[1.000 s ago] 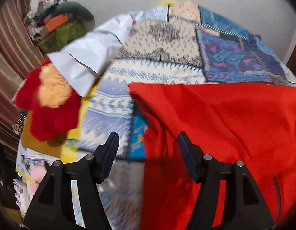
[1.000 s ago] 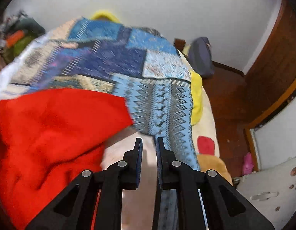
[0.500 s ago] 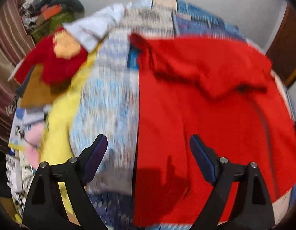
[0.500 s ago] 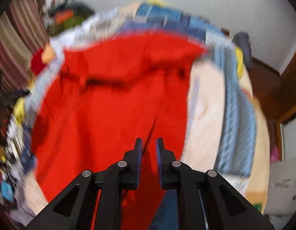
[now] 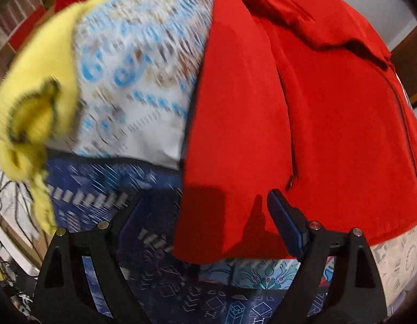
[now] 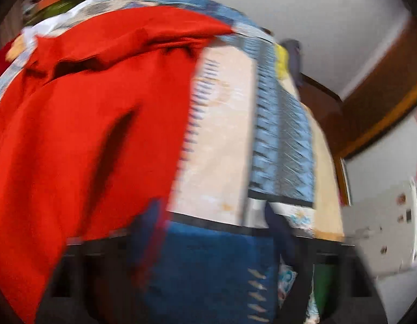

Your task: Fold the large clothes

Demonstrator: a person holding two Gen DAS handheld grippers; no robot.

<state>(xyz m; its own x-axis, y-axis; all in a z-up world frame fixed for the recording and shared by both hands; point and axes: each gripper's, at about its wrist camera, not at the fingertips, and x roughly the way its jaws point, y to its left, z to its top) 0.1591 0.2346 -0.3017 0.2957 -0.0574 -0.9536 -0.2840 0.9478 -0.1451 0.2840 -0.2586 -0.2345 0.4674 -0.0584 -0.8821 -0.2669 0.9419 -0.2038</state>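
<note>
- The quilt, patchwork in blue, white and cream, covers the bed.
- The red garment lies spread on the quilt, its top part folded down over itself; its near hem reaches the bed's near edge.
- A yellow blanket hangs at the quilt's left side.
- The left gripper hangs over the garment's near left corner, jaws wide apart, holding nothing.
- The right gripper is badly blurred; its fingers look spread, over blue quilt beside the garment's right hem.
</note>
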